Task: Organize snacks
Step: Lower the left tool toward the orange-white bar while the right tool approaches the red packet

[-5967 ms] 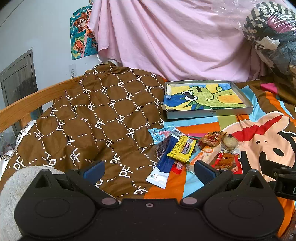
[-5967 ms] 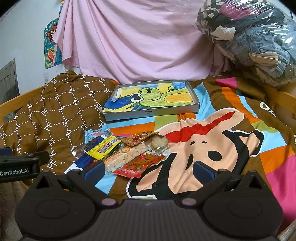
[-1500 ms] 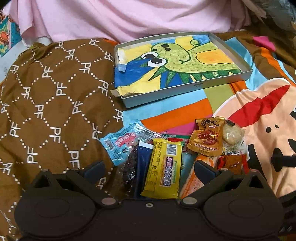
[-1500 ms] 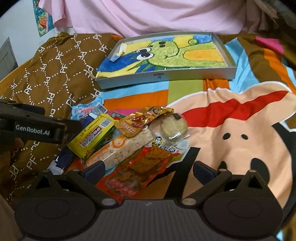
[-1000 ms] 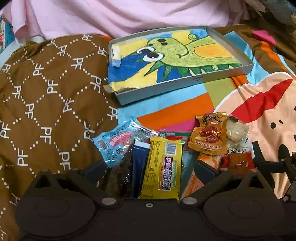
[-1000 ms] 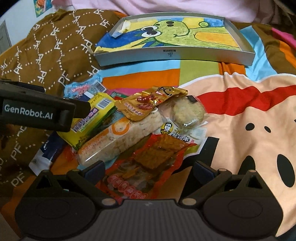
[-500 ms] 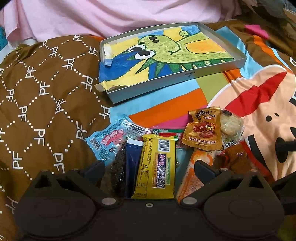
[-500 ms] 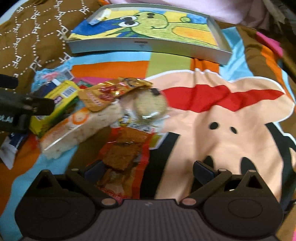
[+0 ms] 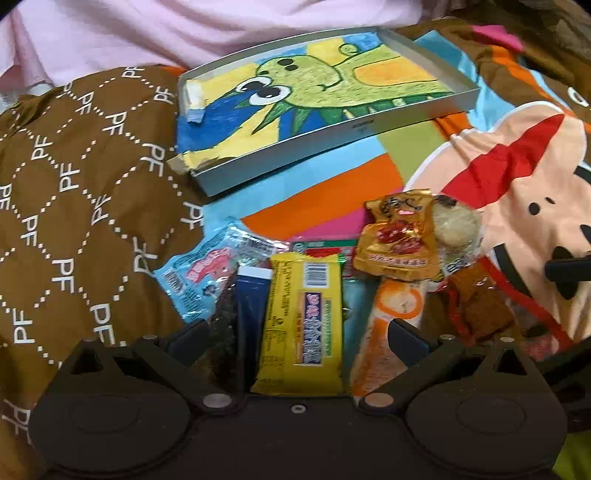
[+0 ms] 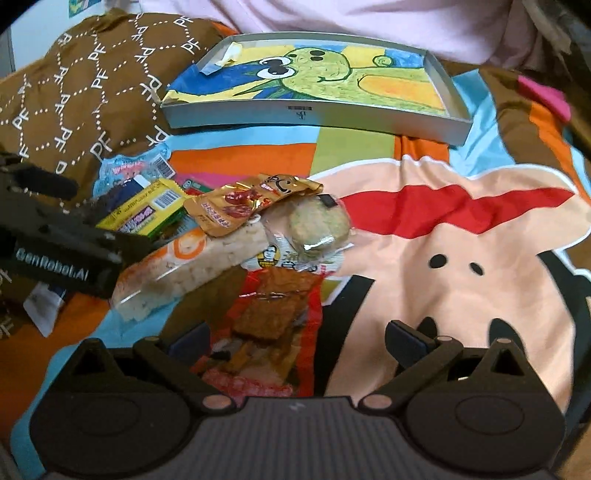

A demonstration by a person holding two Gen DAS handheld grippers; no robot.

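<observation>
A pile of snack packets lies on the bedspread. My left gripper [image 9: 295, 332] is open, its fingers either side of a yellow bar [image 9: 301, 325] and a dark blue packet [image 9: 251, 299]. A light blue packet [image 9: 207, 269], a gold packet [image 9: 399, 240], a round cookie [image 9: 456, 225] and a rice-puff bar [image 9: 388, 317] lie around it. My right gripper [image 10: 295, 338] is open over a red packet of brown squares [image 10: 273, 314], next to the rice-puff bar [image 10: 192, 266], gold packet [image 10: 243, 206] and cookie [image 10: 317, 225]. A shallow grey tray [image 10: 314, 114] with a dinosaur drawing lies beyond.
A brown patterned quilt [image 9: 74, 184] is heaped at the left. Pink cloth [image 9: 184, 33] hangs behind the tray [image 9: 332, 133]. The cartoon-print bedspread [image 10: 461, 258] stretches to the right. The left gripper body [image 10: 55, 236] shows at the left of the right wrist view.
Both grippers have moved forward and down onto the snack pile. The right gripper has swung left, so the red packet now lies between its fingers. Both stay open.
</observation>
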